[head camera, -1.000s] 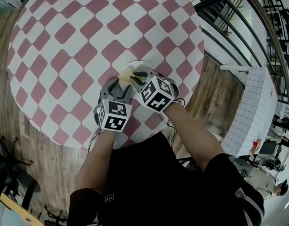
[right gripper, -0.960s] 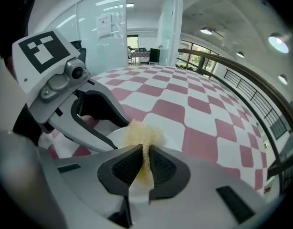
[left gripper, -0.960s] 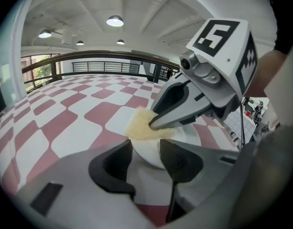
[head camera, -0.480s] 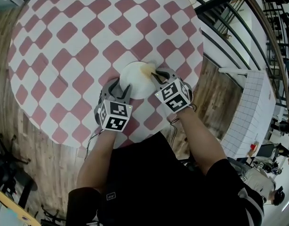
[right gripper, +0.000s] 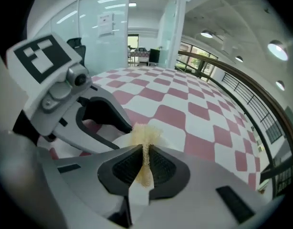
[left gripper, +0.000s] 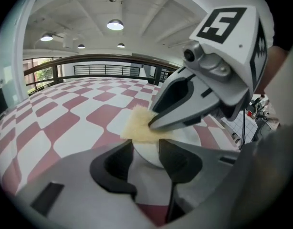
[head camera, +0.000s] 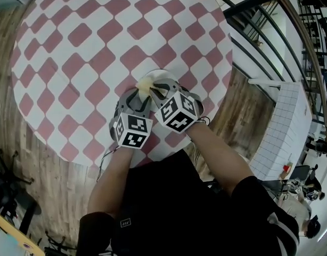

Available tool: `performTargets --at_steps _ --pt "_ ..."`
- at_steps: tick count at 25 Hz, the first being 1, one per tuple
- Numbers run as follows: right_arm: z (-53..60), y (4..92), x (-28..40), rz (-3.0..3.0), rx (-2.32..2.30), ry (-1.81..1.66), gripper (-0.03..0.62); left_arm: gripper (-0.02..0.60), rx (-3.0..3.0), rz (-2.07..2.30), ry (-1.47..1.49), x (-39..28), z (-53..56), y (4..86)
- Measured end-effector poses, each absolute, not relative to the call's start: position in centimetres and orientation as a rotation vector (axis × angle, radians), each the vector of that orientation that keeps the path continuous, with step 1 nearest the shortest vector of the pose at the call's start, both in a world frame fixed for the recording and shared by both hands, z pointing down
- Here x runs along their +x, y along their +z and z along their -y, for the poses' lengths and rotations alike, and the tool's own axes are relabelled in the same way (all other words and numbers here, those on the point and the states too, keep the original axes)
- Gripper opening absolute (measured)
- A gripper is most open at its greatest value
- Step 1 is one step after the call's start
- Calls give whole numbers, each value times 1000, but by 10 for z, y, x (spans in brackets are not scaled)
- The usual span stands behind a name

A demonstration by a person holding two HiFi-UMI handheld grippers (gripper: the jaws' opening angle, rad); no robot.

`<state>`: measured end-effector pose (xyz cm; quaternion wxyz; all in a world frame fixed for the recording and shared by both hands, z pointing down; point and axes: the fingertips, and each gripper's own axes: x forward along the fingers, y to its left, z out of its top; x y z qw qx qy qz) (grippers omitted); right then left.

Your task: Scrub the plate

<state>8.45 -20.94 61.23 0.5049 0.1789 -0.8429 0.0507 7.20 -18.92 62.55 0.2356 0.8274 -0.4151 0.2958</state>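
Black fabric of the person's shirt (head camera: 169, 207) fills the 6 o'clock side of the head view, with both forearms reaching toward 12.

Left gripper (head camera: 138, 97): jaws stand wide and have just been closing. They sit astride the near rim of the small round white plate (head camera: 159, 74), tips at the rim, with no firm clamp evident.

Right gripper (head camera: 154, 88): it is just beside the left one, at its 3 o'clock. The jaws are narrow, pinching a thin pale-yellow scrubbing sponge (head camera: 145, 83). The sponge is folded between the pads and its free end lies on the plate's 9 o'clock side.

The plate stands on the round table with a red-and-white chequered cover (head camera: 89, 41), near the table's 5 o'clock edge.

A dark metal railing (head camera: 270, 25) curves past the table at 2 o'clock.
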Motion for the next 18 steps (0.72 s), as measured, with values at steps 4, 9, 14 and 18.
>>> performTargets --at_steps 4,9,14,18 --pt "222 627 87 2000 429 47 47 158 2266 1145 807 70 190 625" --pt "245 626 138 1926 554 14 46 158 2268 1145 800 71 191 625" --pt "226 622 178 1888 613 73 46 156 2261 1150 762 69 191 625" --pt "199 619 194 1871 590 139 46 156 2264 1160 772 68 192 623"
